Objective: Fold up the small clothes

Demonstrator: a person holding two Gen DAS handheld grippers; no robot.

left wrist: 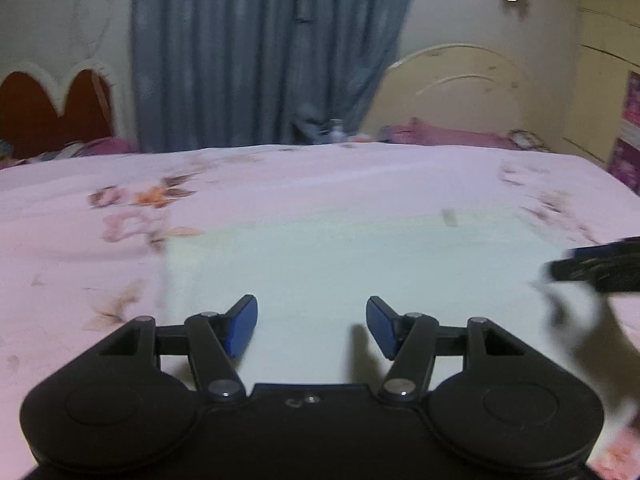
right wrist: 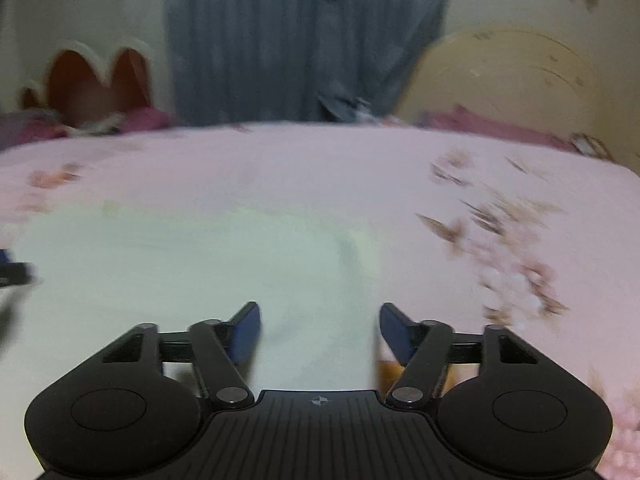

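Pale cloth (left wrist: pixel 340 264) lies flat on the bed (left wrist: pixel 80 240), ready for folding. Left hand-held gripper (left wrist: pixel 312 326) and right hand-held gripper (right wrist: pixel 320 332) hover spread, empty, likely lining up on its edges.

A pale green cloth (left wrist: pixel 340 264) is seen spread flat on a pink flowered bedsheet (left wrist: pixel 80 248). The left gripper (left wrist: pixel 312 326) is held above the cloth, jaws apart, nothing between them. The right gripper (left wrist: pixel 600 268) is glimpsed at three o'clock, a grey curtain (left wrist: pixel 260 52) at twelve.
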